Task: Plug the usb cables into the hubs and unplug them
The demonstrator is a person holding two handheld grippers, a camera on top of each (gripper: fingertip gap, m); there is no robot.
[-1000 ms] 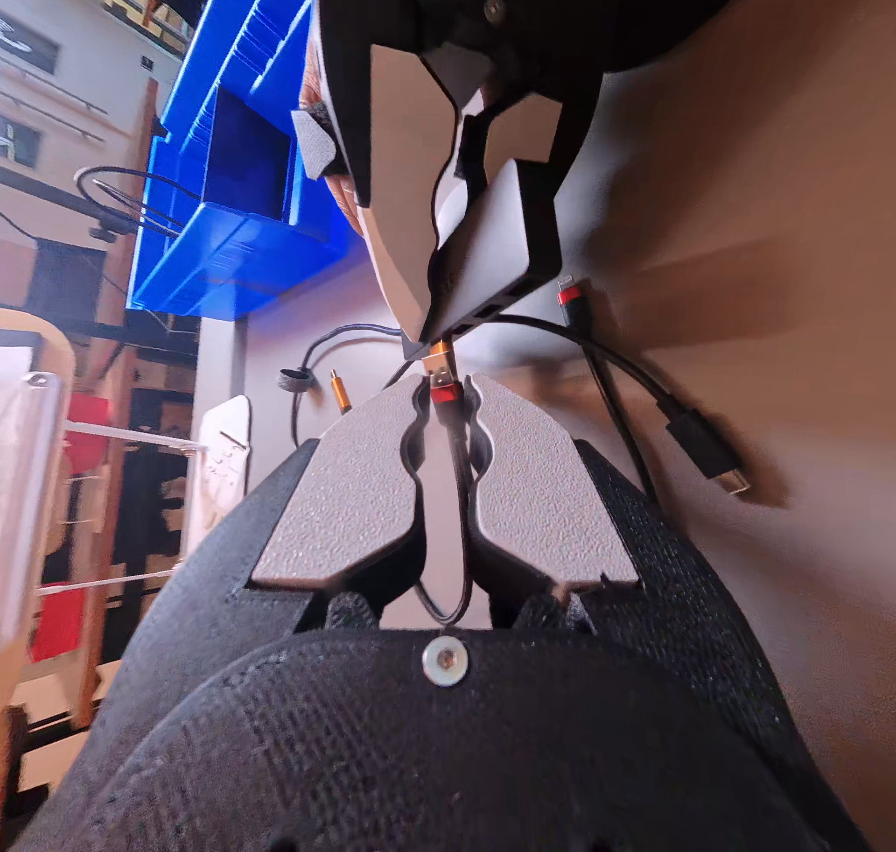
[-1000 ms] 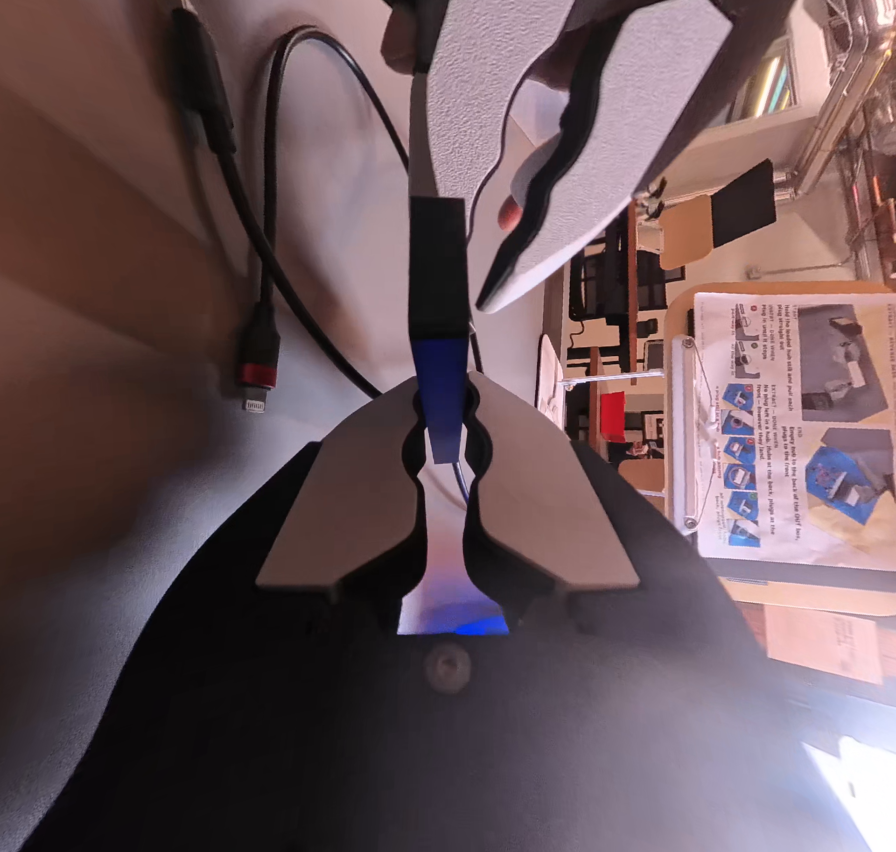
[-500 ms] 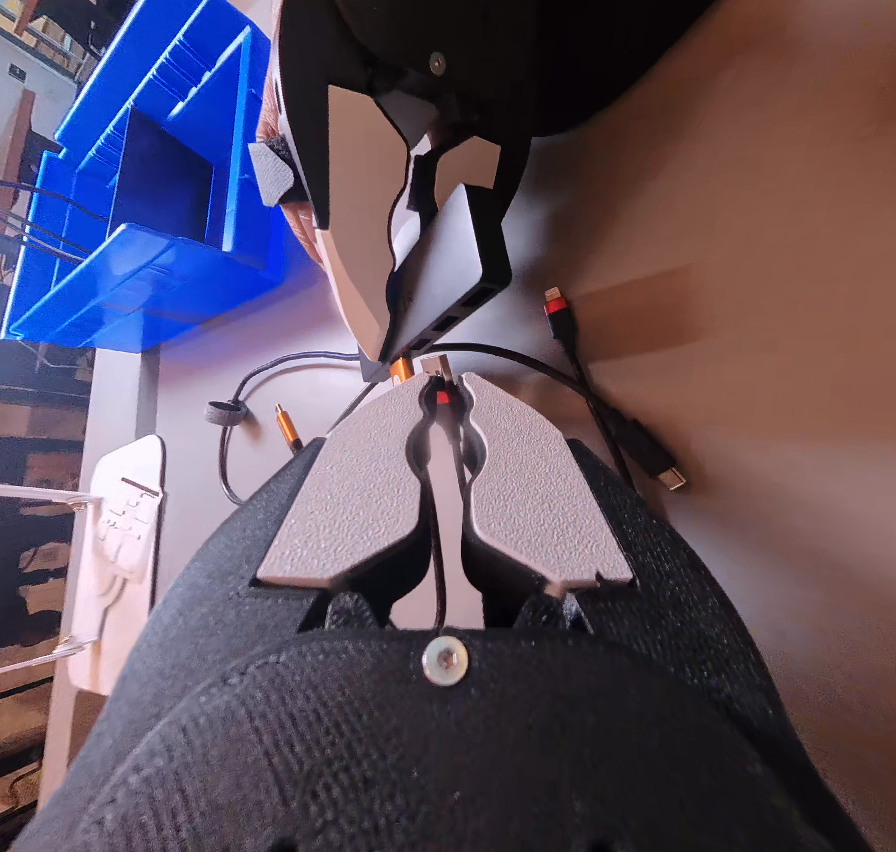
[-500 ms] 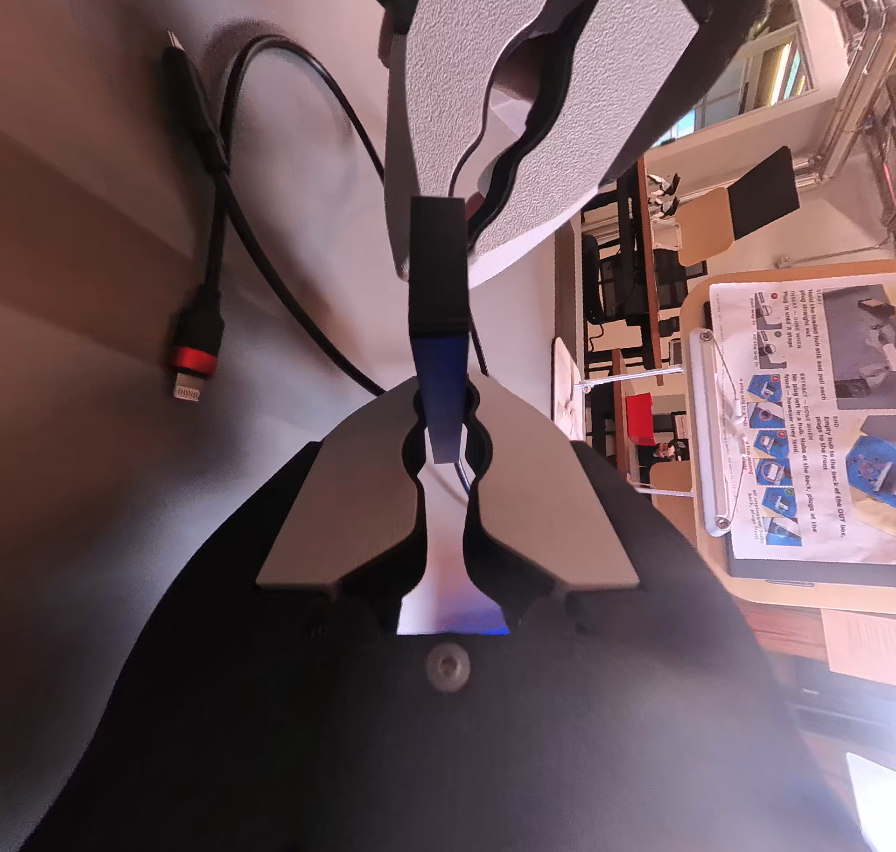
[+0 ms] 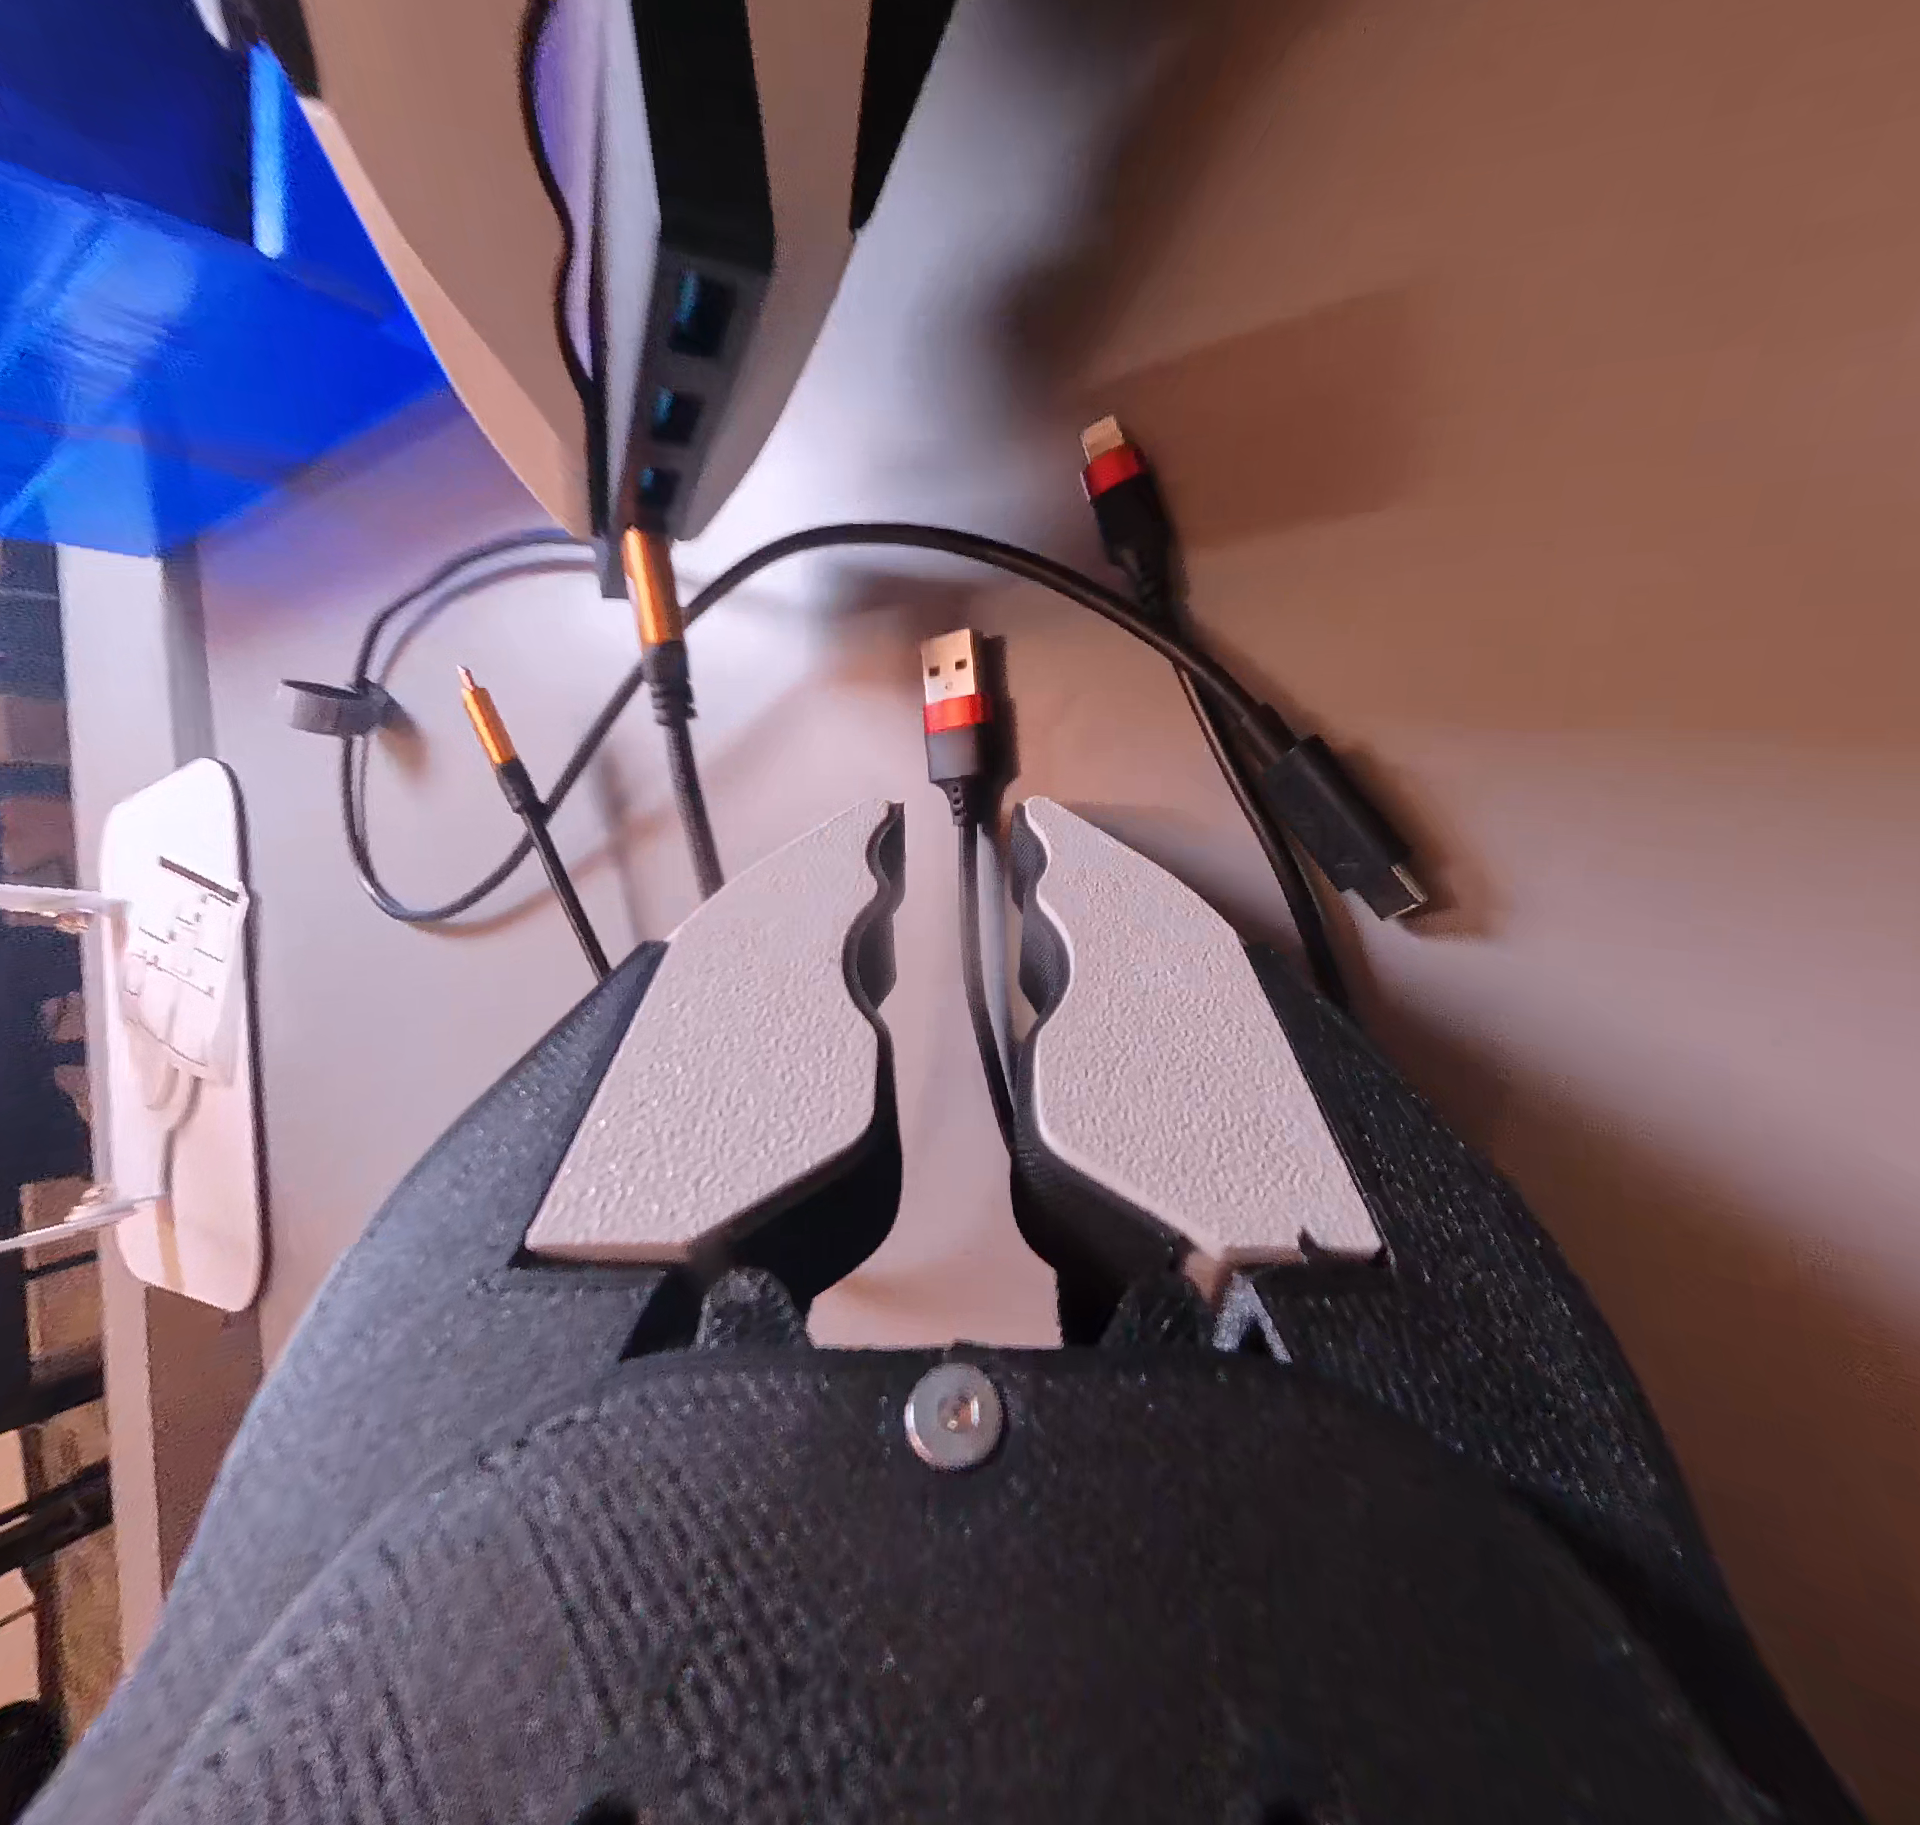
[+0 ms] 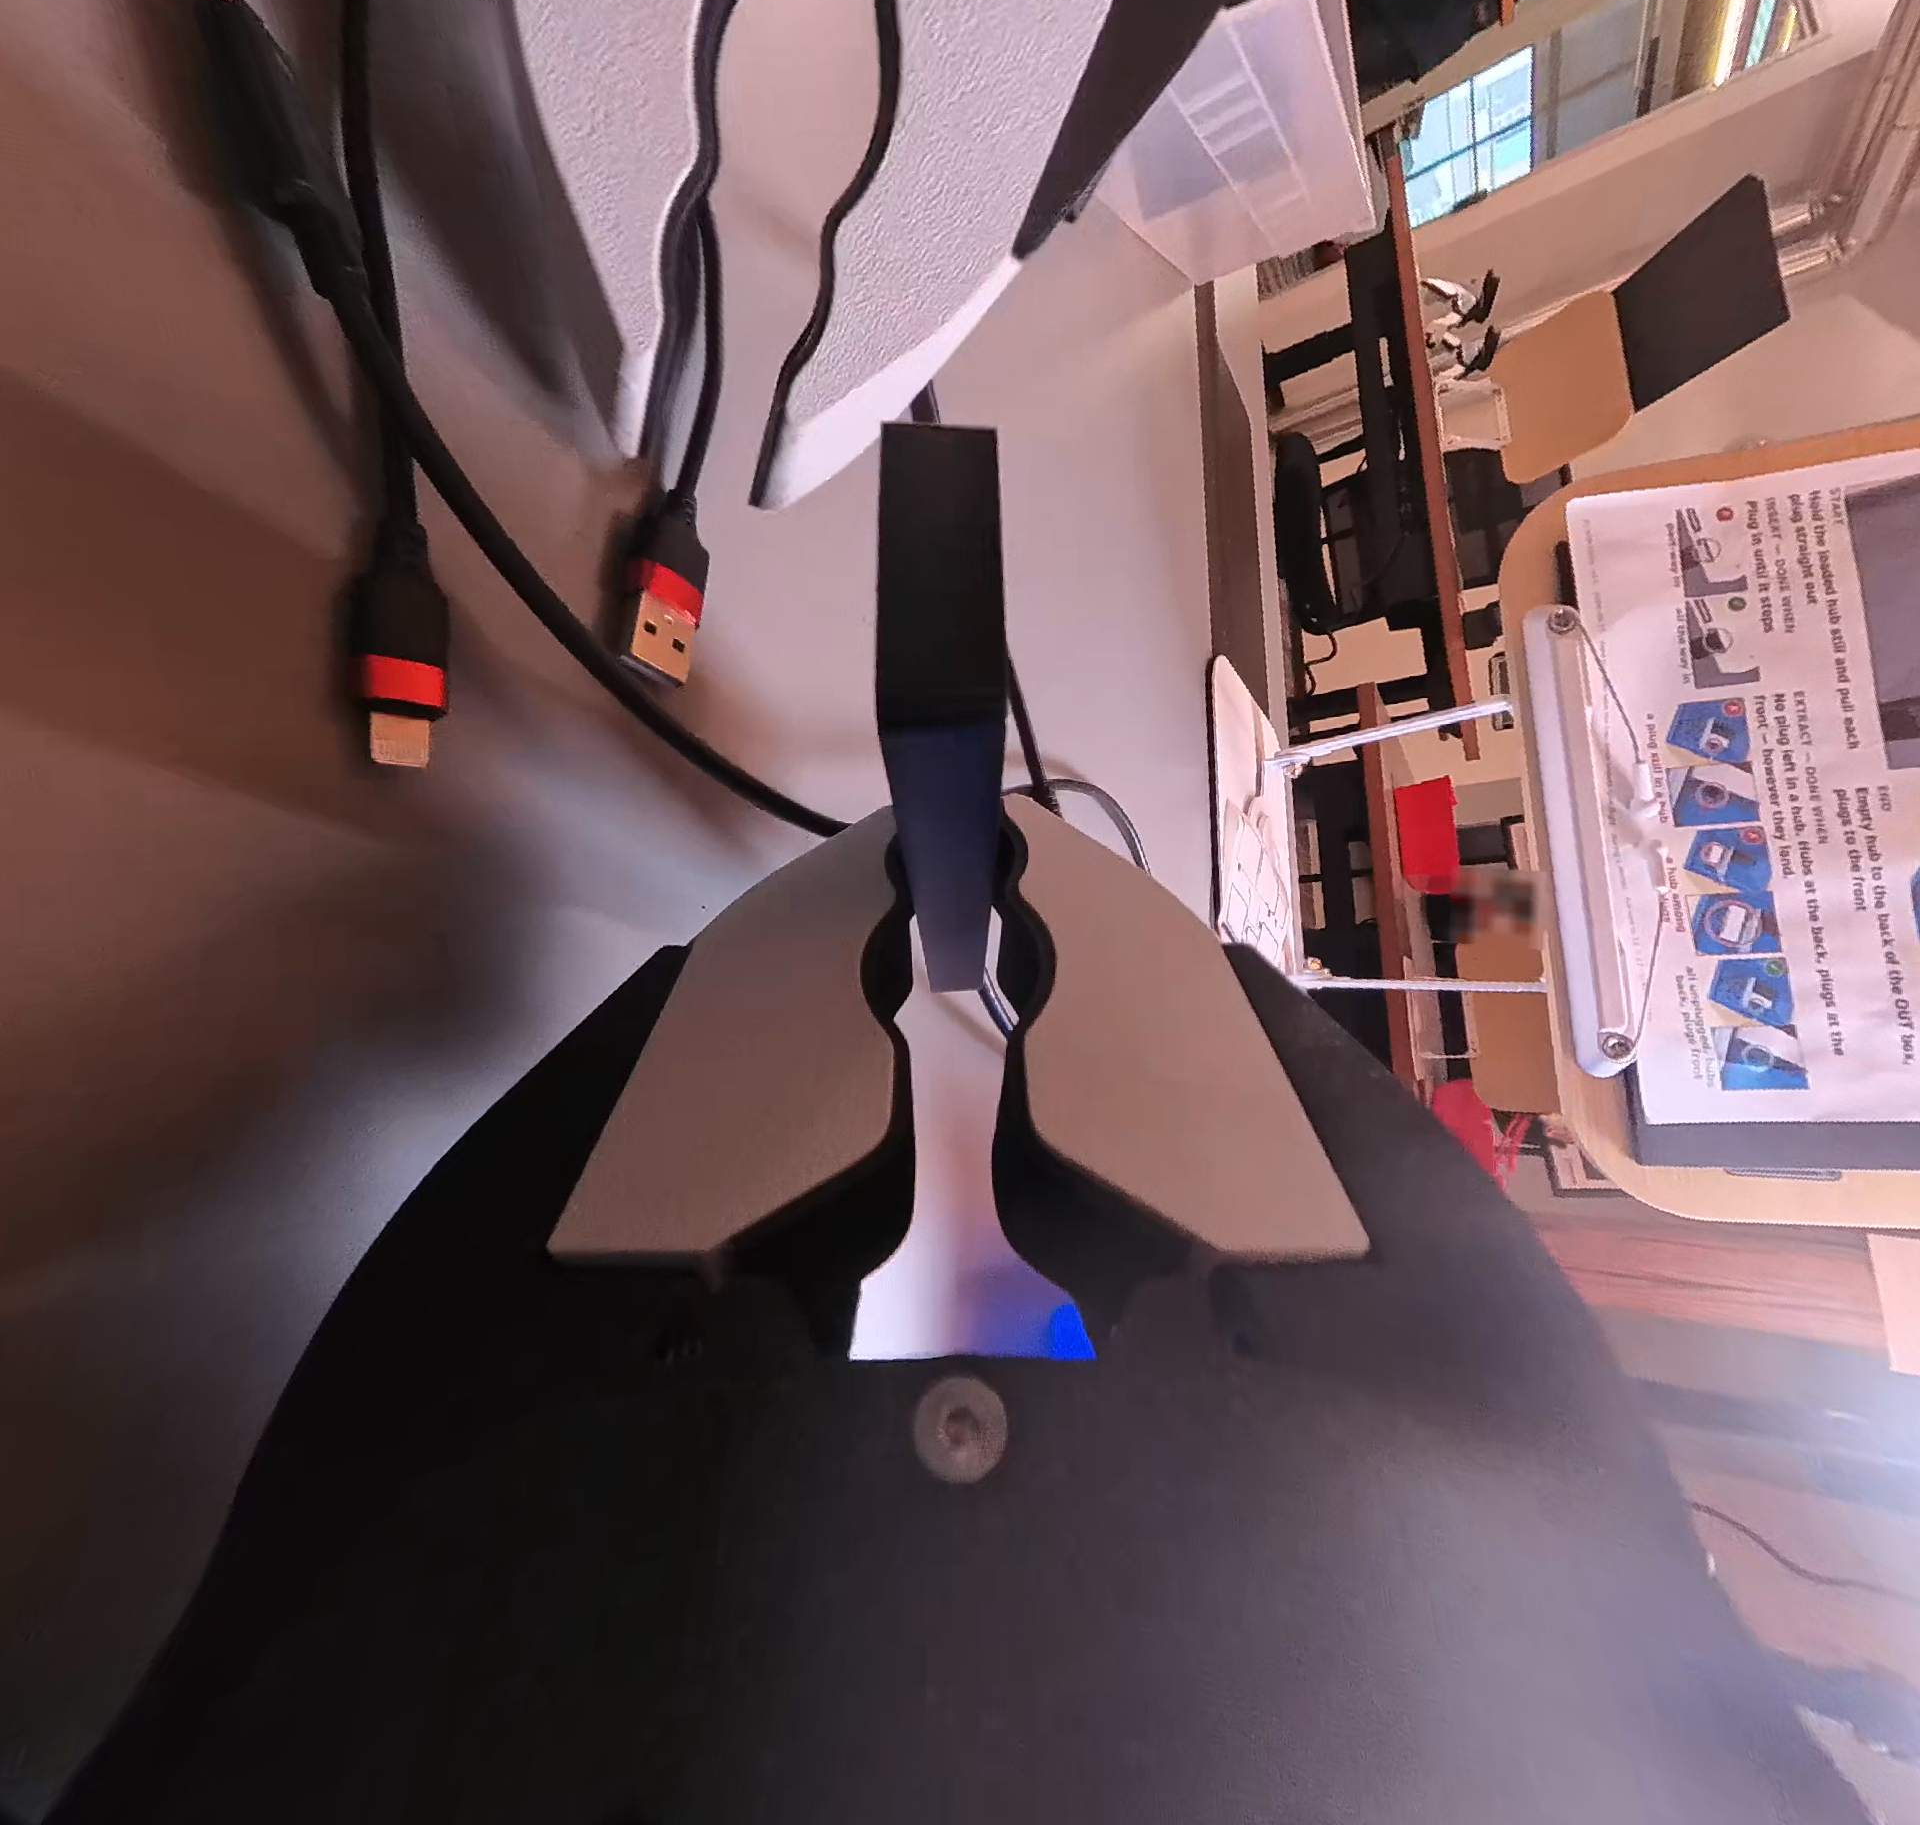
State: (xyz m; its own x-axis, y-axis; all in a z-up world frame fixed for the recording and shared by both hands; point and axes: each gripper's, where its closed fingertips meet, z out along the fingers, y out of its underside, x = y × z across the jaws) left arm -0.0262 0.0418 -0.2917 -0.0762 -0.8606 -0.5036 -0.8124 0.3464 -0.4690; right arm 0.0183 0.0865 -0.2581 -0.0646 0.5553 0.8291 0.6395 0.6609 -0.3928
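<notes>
My right gripper [image 6: 951,830] is shut on the dark USB hub [image 6: 940,580] and holds it edge-up above the table. In the left wrist view the hub [image 5: 707,217] shows a row of ports, with an orange plug [image 5: 649,591] in its lowest end. My left gripper [image 5: 956,819] is open. The red-and-black USB-A plug [image 5: 951,705] lies just ahead of its fingertips, out of the hub, and its black cable runs back between the fingers. The same plug [image 6: 660,612] shows in the right wrist view below the left gripper's fingers [image 6: 582,165].
On the table lie a red-collared flat plug [image 5: 1117,471], a black plug [image 5: 1351,840] and a thin orange connector [image 5: 483,726]. A blue bin [image 5: 156,373] and a white card stand [image 5: 182,1027] are at the left. An instruction sheet on a board [image 6: 1745,788] stands at the right. One gripper's finger ends stand about 7 cm off the other's.
My left gripper has opened and let go of the red USB-A plug, which it held at the hub's ports a second ago. The hub has turned its port side towards the left gripper.
</notes>
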